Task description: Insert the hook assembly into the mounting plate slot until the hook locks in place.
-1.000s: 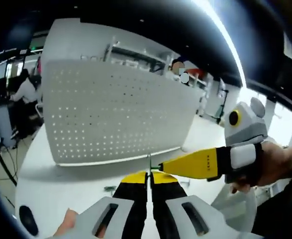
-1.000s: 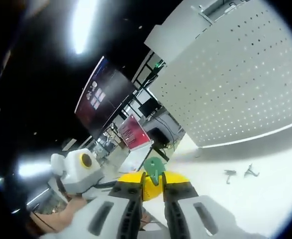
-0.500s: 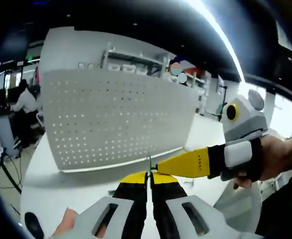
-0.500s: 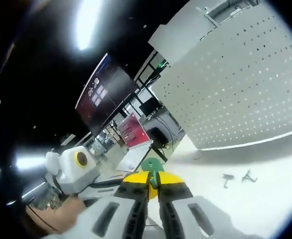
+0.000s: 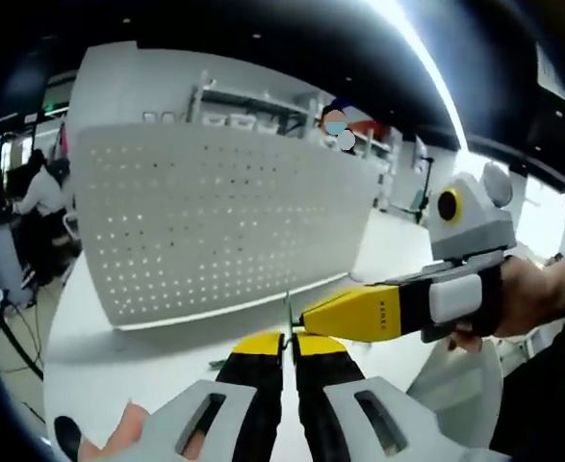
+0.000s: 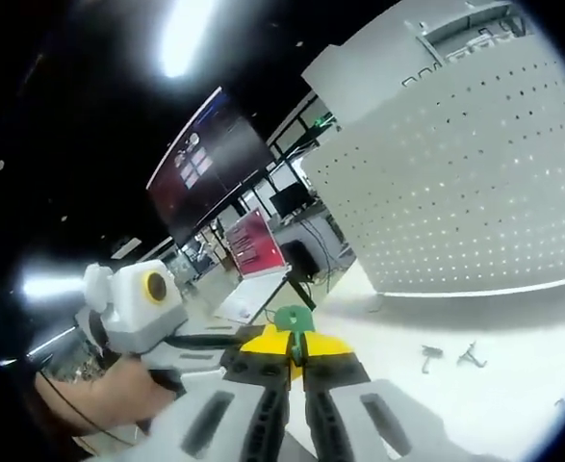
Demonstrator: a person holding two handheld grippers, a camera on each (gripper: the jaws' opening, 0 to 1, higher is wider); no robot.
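Both my grippers, left gripper [image 5: 289,339] and right gripper [image 5: 306,320], are pinching the hook [image 6: 293,320]. The pegboard [image 5: 215,231] stands straight ahead of the hook, upright, well apart from it.

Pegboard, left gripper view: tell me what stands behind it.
Behind the white pegboard rise a grey wall and shelving; a seated person shows past its left edge. Everything lower is covered.

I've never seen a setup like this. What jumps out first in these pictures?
A big white perforated board stands upright on the white table, dotted with rows of holes. In front of it, two yellow-tipped grippers meet: the left gripper holds a thin metal hook, and the right gripper grips a small green piece. A few small metal hooks lie on the table.
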